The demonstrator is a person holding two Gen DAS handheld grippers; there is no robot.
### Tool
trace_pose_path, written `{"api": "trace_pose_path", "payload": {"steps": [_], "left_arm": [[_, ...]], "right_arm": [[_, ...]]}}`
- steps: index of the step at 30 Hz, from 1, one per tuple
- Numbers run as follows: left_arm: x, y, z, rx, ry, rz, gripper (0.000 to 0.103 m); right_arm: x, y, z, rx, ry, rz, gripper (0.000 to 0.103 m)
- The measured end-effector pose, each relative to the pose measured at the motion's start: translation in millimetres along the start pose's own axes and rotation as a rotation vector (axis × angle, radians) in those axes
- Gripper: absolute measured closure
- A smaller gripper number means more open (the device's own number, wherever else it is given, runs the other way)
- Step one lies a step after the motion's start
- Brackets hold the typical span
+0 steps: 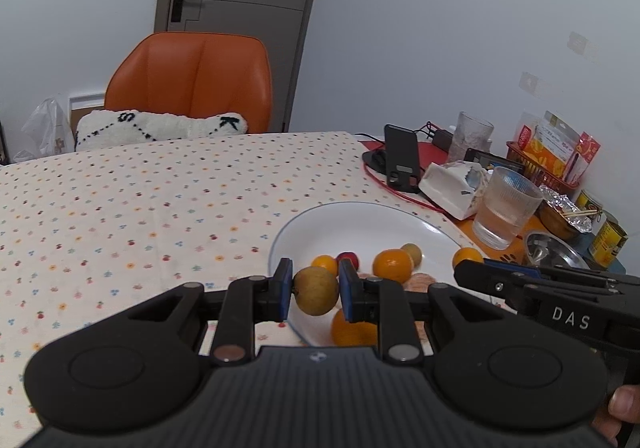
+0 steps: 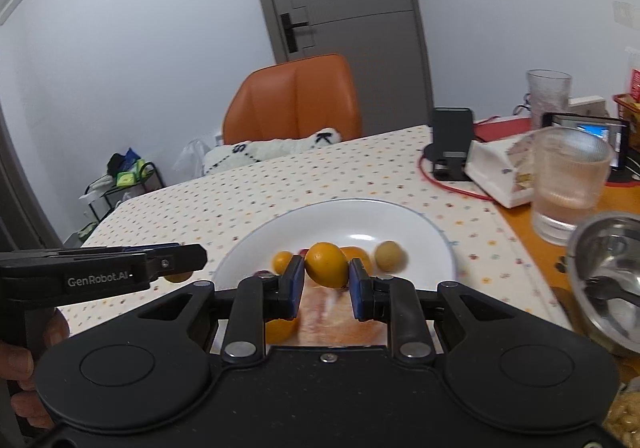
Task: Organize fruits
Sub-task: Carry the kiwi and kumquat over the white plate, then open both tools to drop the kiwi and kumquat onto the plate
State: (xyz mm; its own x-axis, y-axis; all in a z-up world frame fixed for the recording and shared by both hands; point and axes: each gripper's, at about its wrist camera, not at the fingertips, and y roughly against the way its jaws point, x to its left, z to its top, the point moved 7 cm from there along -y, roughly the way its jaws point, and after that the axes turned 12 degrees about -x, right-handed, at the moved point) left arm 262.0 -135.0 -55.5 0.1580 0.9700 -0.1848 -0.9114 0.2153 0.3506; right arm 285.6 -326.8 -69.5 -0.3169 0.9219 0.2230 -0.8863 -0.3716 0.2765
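From the left wrist, the left gripper [image 1: 316, 290] pinches a yellow-brown fruit [image 1: 316, 291] between its blue pads [image 1: 285, 289], holding it above the near rim of the white plate [image 1: 360, 219]. The plate sits on a dotted tablecloth [image 1: 140, 199]. In it lie several small fruits: an orange [image 1: 393, 266], a smaller orange one [image 1: 325, 264], a red one [image 1: 347, 258], a pale yellowish one [image 1: 412, 252], and another orange [image 1: 352, 330] low behind the right pad. The right gripper [image 1: 466, 274] enters from the right edge with a small orange fruit [image 1: 467, 256] at its tip. A ribbed glass [image 1: 506, 207] of water stands beyond the plate (beside a white carton).

From the right wrist, the right gripper [image 2: 326, 274] clamps the small orange fruit [image 2: 326, 265] between its pads, above the front of the plate [image 2: 340, 219]. The fruits lying in the plate are blurred here, so beyond orange and pale yellow shapes I cannot tell them apart. The left gripper [image 2: 196, 258] reaches in from the left; its fruit [image 2: 178, 276] shows only as a sliver beneath the tip. An orange chair [image 2: 296, 103] stands behind the table, and a metal bowl [image 2: 608, 280] sits at the right edge.
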Motion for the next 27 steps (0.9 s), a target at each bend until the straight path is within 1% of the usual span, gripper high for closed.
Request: {"api": "trace_pose_path", "payload": {"steps": [9,20,27], "left_arm": [[-16,-13,-2,0.014,-0.018,-0.024,0.080],[-27,-47,2,0.031,-0.057,-0.039,0.080],[-29,-64,-1,0.052,-0.066,-0.033,0.080]], "right_arm": [[-32,3,-1,-0.011,-0.037,-0.055,0.081],[-50,-14,-8,-0.003,-0.061,-0.068,0.081],[-54,-29,-9,0.000,-0.080,-0.049,0.081]]}}
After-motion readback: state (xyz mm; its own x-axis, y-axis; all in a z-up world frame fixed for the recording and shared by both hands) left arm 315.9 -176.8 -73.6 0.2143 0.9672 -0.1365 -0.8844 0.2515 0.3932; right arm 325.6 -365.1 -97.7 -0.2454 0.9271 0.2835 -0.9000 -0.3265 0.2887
